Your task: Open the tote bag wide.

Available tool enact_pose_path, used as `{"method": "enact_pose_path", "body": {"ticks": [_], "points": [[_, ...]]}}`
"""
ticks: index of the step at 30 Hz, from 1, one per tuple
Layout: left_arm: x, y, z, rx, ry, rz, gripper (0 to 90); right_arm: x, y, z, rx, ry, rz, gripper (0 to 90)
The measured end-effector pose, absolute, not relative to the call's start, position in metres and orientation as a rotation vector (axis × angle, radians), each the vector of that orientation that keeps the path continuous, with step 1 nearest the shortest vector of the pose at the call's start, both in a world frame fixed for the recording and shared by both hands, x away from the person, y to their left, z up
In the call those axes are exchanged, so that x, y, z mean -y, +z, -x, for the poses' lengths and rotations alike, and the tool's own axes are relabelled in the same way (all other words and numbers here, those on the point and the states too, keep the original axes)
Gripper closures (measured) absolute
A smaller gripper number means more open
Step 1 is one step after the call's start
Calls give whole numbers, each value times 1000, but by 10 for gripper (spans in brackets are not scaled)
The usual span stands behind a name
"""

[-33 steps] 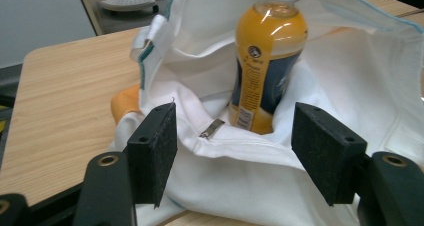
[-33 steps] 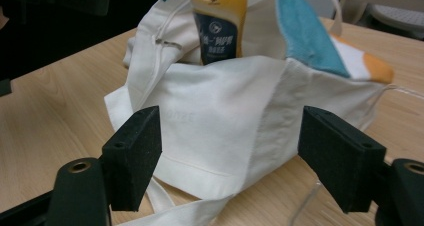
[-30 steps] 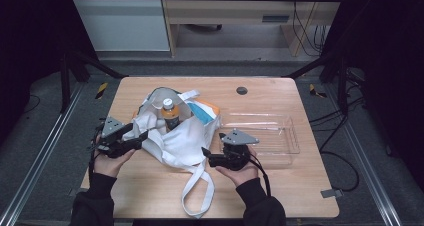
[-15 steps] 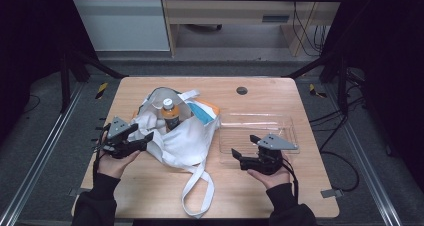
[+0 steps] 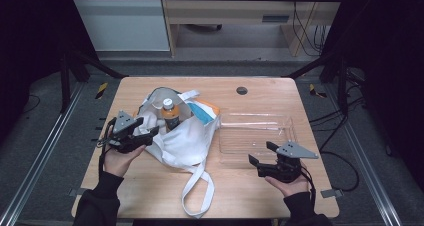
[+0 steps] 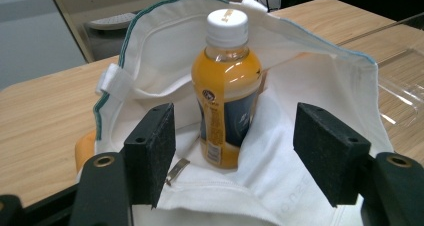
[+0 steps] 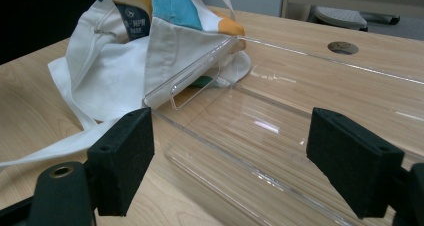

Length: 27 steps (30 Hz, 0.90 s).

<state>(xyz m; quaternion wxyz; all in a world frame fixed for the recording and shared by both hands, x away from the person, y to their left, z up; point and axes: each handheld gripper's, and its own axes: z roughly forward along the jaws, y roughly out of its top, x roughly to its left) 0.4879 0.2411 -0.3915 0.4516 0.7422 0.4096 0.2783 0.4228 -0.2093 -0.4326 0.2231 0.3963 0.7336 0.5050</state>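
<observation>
A white tote bag lies open on the wooden table, and an orange drink bottle with a white cap stands upright in it. My left gripper is at the bag's left rim, jaws open. In the left gripper view the bottle stands just beyond the gripper, with the bag cloth under the jaws. My right gripper is open at the near edge of a clear plastic tray. The right gripper view shows the gripper facing that tray, with the bag to its left.
A blue and orange packet sticks out of the bag beside the bottle. The bag's long strap trails toward the near table edge. A round cable hole sits at the table's far side. Dark frame posts flank the table.
My right gripper has moved right, away from the bag, to the near edge of the clear tray. The left gripper has stayed at the bag's rim.
</observation>
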Motion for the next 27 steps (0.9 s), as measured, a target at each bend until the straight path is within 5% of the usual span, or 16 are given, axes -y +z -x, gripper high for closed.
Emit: {"method": "enact_pose_path", "body": {"ticks": [27], "points": [[-208,-377,-528,-1009,727,-1771,375,223,-441,-409,-2046,1343,-1098,216]]}}
